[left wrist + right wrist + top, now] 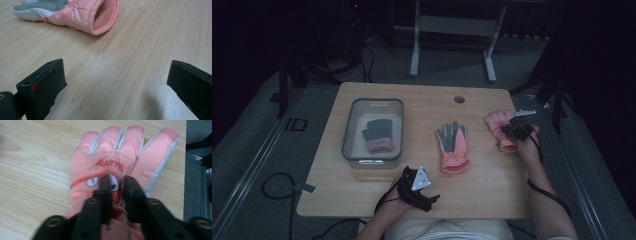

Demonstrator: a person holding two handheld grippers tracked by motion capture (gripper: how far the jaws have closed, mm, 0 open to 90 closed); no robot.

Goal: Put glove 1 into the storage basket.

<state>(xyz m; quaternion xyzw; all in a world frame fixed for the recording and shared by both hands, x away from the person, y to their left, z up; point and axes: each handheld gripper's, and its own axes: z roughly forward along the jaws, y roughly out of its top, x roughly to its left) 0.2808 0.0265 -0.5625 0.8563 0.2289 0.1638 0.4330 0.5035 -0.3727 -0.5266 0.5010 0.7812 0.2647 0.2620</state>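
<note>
Pinching what seems just a thin fold of the pink glove (110, 167), the right gripper (115, 180) could slip off when lifting, while the left gripper (115, 82) rests wide open.

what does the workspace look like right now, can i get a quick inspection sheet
surface: wooden table, round hole near the far edge
job's things: pink glove at the right edge, back up; grey-palmed pink glove mid-table; dark glove inside the clear bin
clutter: nothing seen
grippers: right gripper pinching a fold of the pink glove's back; left gripper open over bare wood at the near edge
cables: black cable looped on the floor at left
surroundings: grey floor, white stand legs beyond the table, dark room
</note>
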